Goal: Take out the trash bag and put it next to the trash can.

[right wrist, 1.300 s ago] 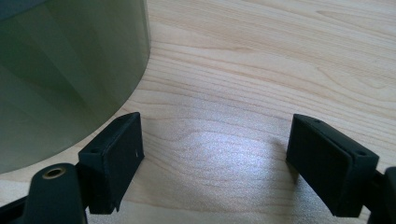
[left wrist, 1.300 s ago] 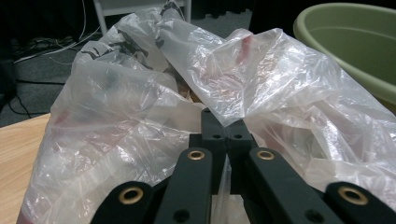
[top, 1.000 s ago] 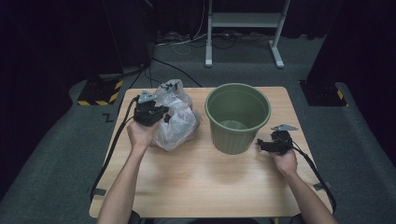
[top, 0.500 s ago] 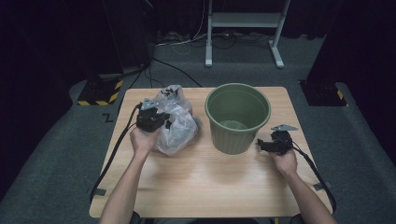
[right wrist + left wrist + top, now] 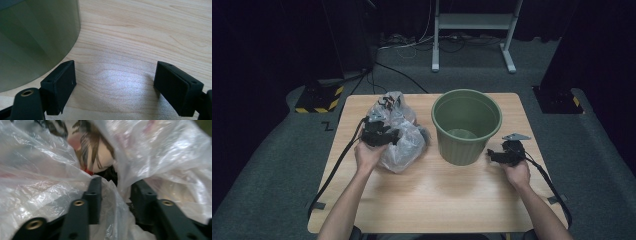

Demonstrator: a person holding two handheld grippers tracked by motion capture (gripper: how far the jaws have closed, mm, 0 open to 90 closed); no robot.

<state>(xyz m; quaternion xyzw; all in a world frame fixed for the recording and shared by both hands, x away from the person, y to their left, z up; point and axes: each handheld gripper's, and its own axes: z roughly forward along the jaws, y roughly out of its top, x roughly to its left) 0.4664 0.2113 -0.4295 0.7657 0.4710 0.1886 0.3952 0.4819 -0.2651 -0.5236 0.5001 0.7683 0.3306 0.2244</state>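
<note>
Item 1. Clear plastic bag (image 5: 404,137), filled: lies on the wooden table (image 5: 437,195) toward its far left corner, just beside the bin. Crinkled thin film, knotted or gathered at the far end; printed and reddish contents show through in the left gripper view but cannot be identified. Judged light, soft and yielding, the film slippery and easy to tear; best taken by a bunched fold or the gathered neck, not by a single taut layer.

Item 2. Green ribbed plastic bin (image 5: 467,125): upright near the middle of the far edge, mouth open, apparently empty. Judged stiff and light.

Item 3. Left gripper (image 5: 116,192): on top of the bag, jaws part-way apart with a fold of film between them; whether they pinch it, I cannot tell.

Item 4. Right gripper (image 5: 115,87): low over bare table near the right edge, beside the bin's wall, jaws spread wide, holding nothing.
</note>
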